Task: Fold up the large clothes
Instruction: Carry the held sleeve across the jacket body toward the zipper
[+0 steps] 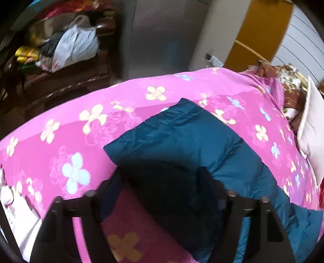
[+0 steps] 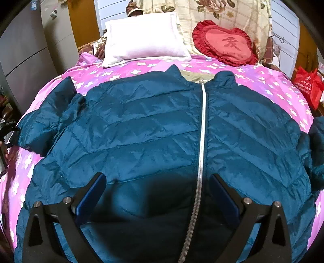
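R gripper (image 2: 157,182) is spread wide, holding nothing, poised over the lower front of the jacket (image 2: 141,125), one finger (image 2: 91,194) left of the zip (image 2: 202,131), the other just right of it. Jacket is teal, quilted, zipped up, lying flat front-up on the bed (image 2: 263,81), covering most of the pink flowered bedspread. Collar points away from the gripper. Sleeve (image 2: 48,117) off the jacket's left side is bent, w/ cuff doubled back toward the collar; other sleeve runs off the right edge of view.

L gripper (image 1: 160,178) is also wide apart, over a dark, shadowed part of that sleeve (image 1: 182,137); can't tell if it touches the fabric. Sleeve end lies flat on the bedspread beyond the gripper.

Past the jacket's collar: white pillow (image 2: 141,40), and right of it a red heart cushion (image 2: 224,43), both against a floral headboard cover (image 2: 212,12). Red bag (image 2: 307,85) sits off the bed, right of the jacket. In the L view, beyond the bed edge, a dark bench (image 1: 66,76) w/ piled clothes and a white plastic bag (image 1: 75,46).
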### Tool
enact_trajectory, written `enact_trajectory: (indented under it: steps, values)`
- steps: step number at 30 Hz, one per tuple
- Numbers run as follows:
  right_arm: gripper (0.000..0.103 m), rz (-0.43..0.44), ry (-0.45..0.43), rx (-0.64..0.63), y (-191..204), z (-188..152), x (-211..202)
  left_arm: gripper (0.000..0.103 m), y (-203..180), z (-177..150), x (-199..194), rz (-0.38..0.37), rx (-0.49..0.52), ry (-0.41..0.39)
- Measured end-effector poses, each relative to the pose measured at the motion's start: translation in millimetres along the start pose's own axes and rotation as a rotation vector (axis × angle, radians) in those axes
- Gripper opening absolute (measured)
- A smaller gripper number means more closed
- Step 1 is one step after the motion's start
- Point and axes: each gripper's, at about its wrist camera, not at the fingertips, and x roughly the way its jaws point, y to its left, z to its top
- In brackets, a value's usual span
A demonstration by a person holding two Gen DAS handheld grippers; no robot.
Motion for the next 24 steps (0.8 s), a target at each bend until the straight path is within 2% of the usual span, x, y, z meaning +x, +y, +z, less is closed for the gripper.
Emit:
enact_trajectory:
  steps: [1, 2, 3, 8, 10, 16, 20, 24]
  values:
    - [0.103, -0.002, 0.002, 0.003, -0.8, -0.4, 0.8, 0.012, 0.0, 0.0, 0.3, -0.024, 0.003, -0.004]
    - [0.103, -0.005, 0.006, 0.004, -1.5, -0.6, 2.0, 0.0, -0.1, -0.3, 0.7, -0.063, 0.0, 0.002]
    - [0.103, -0.008, 0.011, 0.005, -2.3, -1.1, 4.3, 0.0, 1.6, -0.9, 0.4, -0.11, -0.013, 0.01]
    - [0.103, -0.014, 0.028, 0.008, -5.3, -2.8, 7.4, 0.0, 4.3, -3.6, -13.7, -0.199, -0.048, 0.003]
    - [0.103, -0.013, 0.018, 0.017, -7.2, -3.2, 3.5, 0.0, 0.8, -6.1, -24.3, -0.234, -0.033, -0.009]
    - [0.103, -0.02, 0.007, 0.025, -12.9, -5.4, -7.9, 0.0, -26.8, -19.3, -75.7, -0.326, 0.084, -0.074]
    - [0.103, -0.027, 0.005, 0.039, -19.2, -8.2, -15.1, 0.0, -47.0, -32.3, -109.5, -0.408, 0.131, -0.079]
    - [0.103, -0.046, 0.009, 0.045, -26.7, -10.9, -18.8, 0.0, -71.6, -53.1, -142.5, -0.433, 0.225, -0.108]
